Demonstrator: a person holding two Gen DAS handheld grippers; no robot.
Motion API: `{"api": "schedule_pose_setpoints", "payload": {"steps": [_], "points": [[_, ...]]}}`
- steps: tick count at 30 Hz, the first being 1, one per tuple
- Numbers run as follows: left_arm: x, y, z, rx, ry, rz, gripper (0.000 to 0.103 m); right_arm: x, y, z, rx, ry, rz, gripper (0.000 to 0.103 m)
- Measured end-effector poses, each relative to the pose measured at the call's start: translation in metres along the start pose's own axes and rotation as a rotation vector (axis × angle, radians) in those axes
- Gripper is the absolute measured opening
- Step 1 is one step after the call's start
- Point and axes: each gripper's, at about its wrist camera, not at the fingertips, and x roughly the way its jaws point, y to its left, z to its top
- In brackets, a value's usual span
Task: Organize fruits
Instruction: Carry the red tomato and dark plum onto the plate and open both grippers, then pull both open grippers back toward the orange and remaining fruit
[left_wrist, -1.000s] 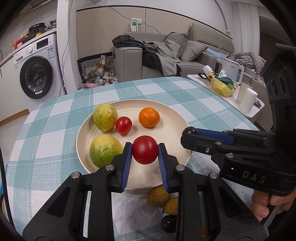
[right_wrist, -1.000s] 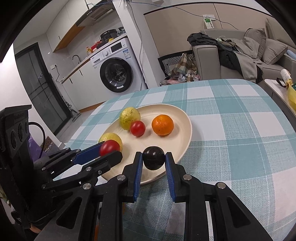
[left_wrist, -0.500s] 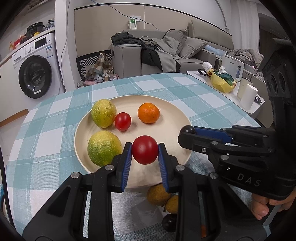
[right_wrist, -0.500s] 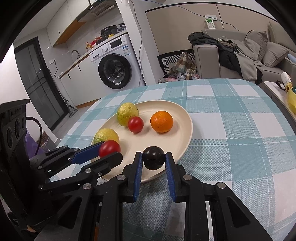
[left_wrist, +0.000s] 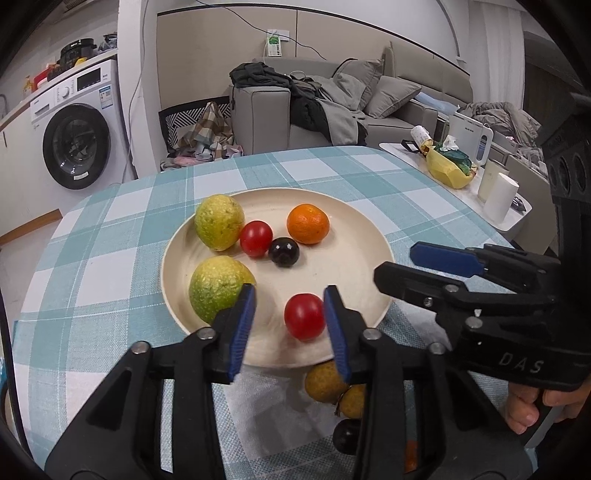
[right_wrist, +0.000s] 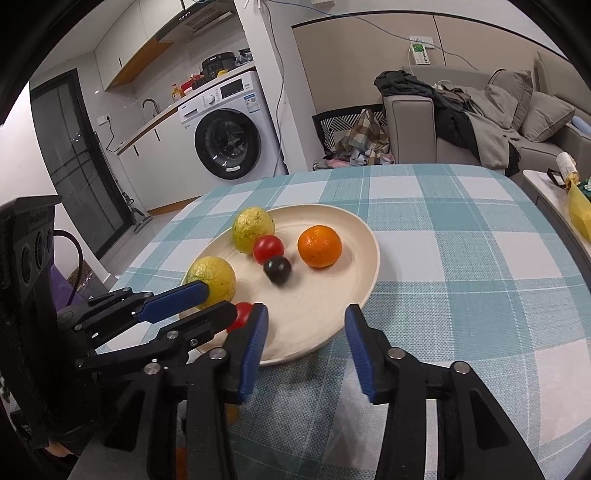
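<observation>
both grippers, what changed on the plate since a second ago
Both jaws have just been opening. The left gripper let go of its red tomato, which now sits on the plate between the open fingers. The right gripper released the dark plum, which rolled towards the plate's middle. The other fruits stayed put.

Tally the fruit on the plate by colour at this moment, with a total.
Yellow-green: 2
Red: 2
Orange: 1
Dark, near black: 1
Total on the plate: 6

Both grippers' jaws have just opened, tilted downward.
</observation>
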Motion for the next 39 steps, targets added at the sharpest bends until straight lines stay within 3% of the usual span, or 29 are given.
{"api": "schedule_pose_setpoints", "payload": {"steps": [3,6,8,11,14,39], "points": [[-0.01,0.005,-0.001,-0.017,-0.011,0.016,0.061,-0.007,-0.002,0.0,0.003,-0.015,-0.01,0.057],[-0.021,0.013,-0.001,-0.046,-0.018,0.032,0.082,-0.016,-0.005,0.0,0.012,-0.032,-0.019,0.074],[-0.031,0.018,-0.002,-0.061,-0.035,0.021,0.085,-0.021,-0.007,0.0,0.019,-0.045,-0.018,0.089],[-0.043,0.021,-0.003,-0.054,-0.049,0.025,0.089,-0.028,-0.009,-0.001,0.023,-0.048,-0.007,0.098],[-0.056,0.019,-0.008,-0.036,-0.072,0.041,0.102,-0.034,-0.006,-0.004,0.005,-0.042,-0.004,0.103],[-0.098,0.017,-0.045,-0.067,-0.126,0.056,0.102,-0.06,0.013,-0.026,-0.106,-0.066,-0.032,0.103]]}}
